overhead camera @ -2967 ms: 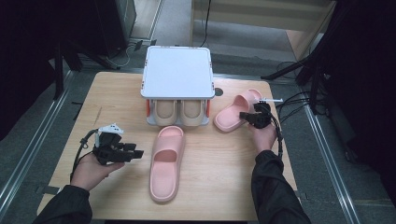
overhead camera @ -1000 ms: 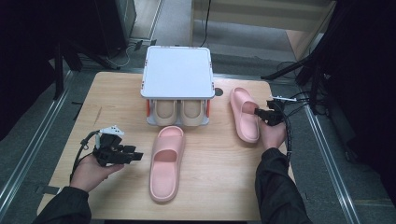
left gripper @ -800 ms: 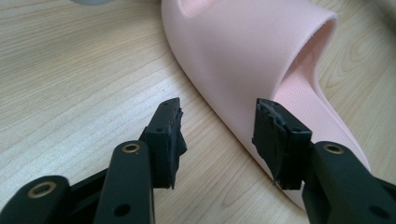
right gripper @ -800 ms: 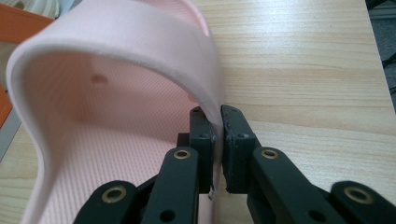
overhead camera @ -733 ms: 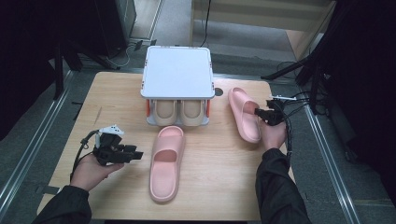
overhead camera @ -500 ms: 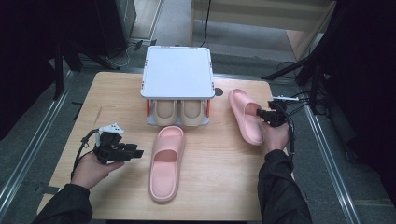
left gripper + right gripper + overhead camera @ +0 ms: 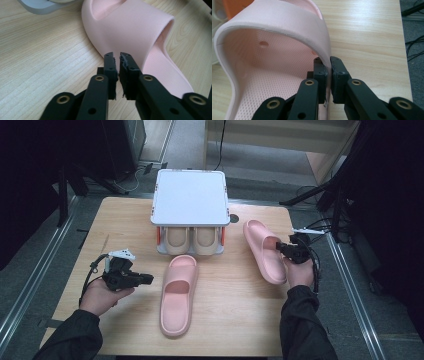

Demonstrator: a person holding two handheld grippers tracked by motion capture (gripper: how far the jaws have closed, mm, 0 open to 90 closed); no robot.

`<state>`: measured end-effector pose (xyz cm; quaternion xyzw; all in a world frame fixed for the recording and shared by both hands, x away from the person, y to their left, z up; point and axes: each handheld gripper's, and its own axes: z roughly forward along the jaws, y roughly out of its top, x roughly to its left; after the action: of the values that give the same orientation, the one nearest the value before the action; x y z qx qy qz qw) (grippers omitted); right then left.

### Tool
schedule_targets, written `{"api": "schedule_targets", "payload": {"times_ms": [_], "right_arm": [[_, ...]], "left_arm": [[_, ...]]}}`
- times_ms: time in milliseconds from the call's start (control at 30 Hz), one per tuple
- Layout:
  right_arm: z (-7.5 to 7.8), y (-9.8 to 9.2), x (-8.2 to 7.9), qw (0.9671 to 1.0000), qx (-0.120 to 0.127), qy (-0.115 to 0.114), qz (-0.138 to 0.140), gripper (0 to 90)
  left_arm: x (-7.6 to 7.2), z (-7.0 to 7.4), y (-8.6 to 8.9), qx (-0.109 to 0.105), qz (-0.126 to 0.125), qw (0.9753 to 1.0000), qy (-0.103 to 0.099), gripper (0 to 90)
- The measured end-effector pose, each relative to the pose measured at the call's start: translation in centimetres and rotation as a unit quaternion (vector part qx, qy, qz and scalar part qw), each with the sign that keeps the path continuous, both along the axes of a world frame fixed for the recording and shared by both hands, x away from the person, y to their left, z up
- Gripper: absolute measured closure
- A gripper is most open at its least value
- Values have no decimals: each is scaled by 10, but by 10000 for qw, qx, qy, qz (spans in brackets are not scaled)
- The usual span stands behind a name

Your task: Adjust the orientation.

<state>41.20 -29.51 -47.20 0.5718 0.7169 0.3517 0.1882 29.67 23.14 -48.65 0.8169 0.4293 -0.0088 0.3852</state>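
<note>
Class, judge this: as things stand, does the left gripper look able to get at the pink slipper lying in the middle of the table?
Probably yes. The left gripper sits just beside the slipper, its shut fingers aimed at the strap, with bare table between.

Your table (image 7: 240,320) is light wood with fine grain lines and a dull shine. The pink slipper (image 7: 274,22) you pinch looks like soft, smooth foam, matt outside, with tiny bumps on its inside. Your right gripper (image 7: 329,62) has black matt plastic jaws with brass-coloured rivets.
</note>
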Motion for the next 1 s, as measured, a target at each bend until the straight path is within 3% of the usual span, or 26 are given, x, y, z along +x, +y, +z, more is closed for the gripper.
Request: {"api": "schedule_targets", "payload": {"times_ms": [233,433,800,1000], "right_arm": [[-2,1,-21,9999,44,81,110,852],[2,6,-38,9996,158,-7,247,852],[1,43,-71,9963,61,46,860,851],[-3,58,-82,9941,-24,45,1086,851]], "left_arm": [[5,3,-3,-80,-33,9999,-60,845],[11,3,-7,44,-45,9999,-108,831],[19,2,-15,137,-101,9998,-143,855],[20,1,-19,132,-178,9996,-161,846]]}}
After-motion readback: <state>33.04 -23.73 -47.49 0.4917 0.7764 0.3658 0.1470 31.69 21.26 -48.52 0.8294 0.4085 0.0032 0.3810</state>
